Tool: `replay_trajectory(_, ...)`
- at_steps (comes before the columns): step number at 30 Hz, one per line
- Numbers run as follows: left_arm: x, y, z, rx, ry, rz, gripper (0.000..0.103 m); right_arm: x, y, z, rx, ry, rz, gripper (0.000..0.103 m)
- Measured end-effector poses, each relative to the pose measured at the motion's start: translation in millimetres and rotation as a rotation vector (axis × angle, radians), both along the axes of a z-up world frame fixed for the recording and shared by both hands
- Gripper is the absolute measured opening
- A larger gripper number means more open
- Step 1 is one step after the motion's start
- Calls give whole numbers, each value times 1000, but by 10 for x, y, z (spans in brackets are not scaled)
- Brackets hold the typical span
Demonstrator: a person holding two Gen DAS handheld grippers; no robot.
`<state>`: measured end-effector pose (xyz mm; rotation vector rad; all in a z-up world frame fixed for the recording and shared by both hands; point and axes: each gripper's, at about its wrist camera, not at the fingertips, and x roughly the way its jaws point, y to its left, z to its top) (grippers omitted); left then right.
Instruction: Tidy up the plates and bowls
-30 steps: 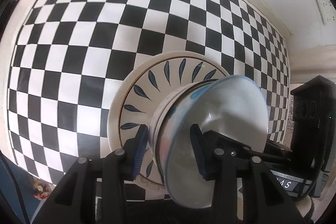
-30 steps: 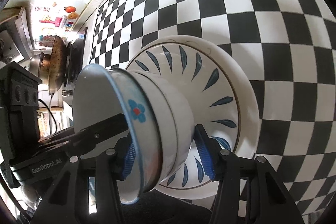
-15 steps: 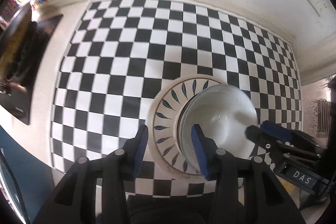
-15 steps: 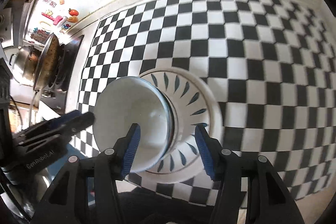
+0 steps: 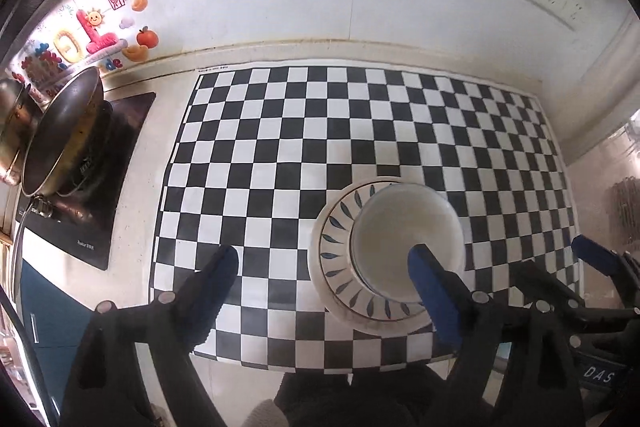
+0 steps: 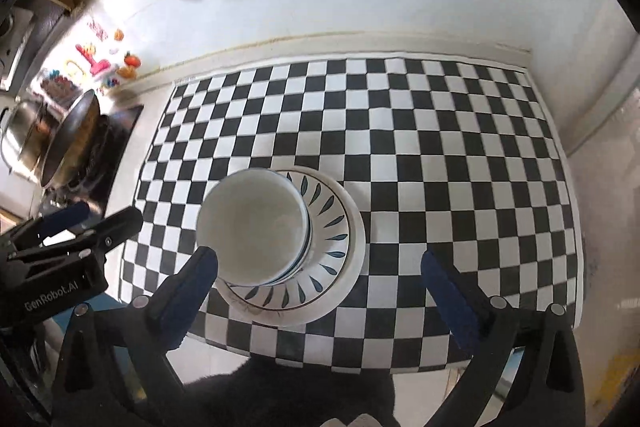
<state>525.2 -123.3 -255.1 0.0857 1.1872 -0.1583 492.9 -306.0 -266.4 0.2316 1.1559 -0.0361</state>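
Checkered mat point(image 5: 360, 131) covers the counter from the wall down to the near edge; it gives one flat, bounded work area, and all the crockery sits on it.

Stove point(image 5: 80, 187) lies off the mat at 9 o'clock, with a pan point(image 5: 60, 135) tilted on it. Well apart from the dishes, so it plays no part in the stacking.

Plate point(image 6: 340, 227), white with blue leaf marks round the rim, rests flat on the mat near its front edge, toward 5 o'clock of the mat's centre in the left view. As the widest piece it serves as the base of the stack.

Bowls point(image 6: 252, 227) stand upright and nested on the plate, pushed off-centre so the leaf rim shows mainly on one side. White inside; a blue rim line is visible at the stack's right edge in the right view. How many are nested I cannot tell from above. Judgement: stack is complete and stable, since nothing touches it.

Right gripper point(image 6: 320, 271) hangs above the stack, pointing steeply down. Its jaws have just been opening and now stand wide, nothing gripped; the plate and bowls show between the fingers only because they lie far below.

Left gripper point(image 5: 324, 267) likewise: jaws have just been opening, now spread wide and empty, one finger overlapping the bowls in view but clear of them.
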Motion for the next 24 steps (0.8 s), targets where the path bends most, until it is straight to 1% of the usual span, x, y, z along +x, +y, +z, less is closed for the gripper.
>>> replay_trajectory(2, -68, 38, 93, 0, -30, -1, 95, -68, 22, 112, -18, -25, -16, 103)
replay_trajectory(4, -152, 80, 199, 1, -68, 3, 98, -145, 34, 219, -27, -47, -32, 103)
replay_trajectory(8, -316, 87, 382, -22, -103, 3, 98, -325, 91, 481, -23, -94, -45, 103)
replay_trajectory(14, -601, 80, 595, -51, -160, 24, 99, -629, 113, 829, -62, -181, -31, 103)
replay_trajectory(18, -825, 77, 744, -54, -202, 42, 100, -855, 76, 975, -60, -210, -29, 103)
replay_trajectory(21, -1045, 80, 884, -50, -250, 52, 100, -1068, 53, 1112, -83, -253, -30, 103)
replay_trajectory(24, -1272, 82, 1034, -28, -303, 69, 100, -1294, 32, 1262, -77, -284, -31, 103)
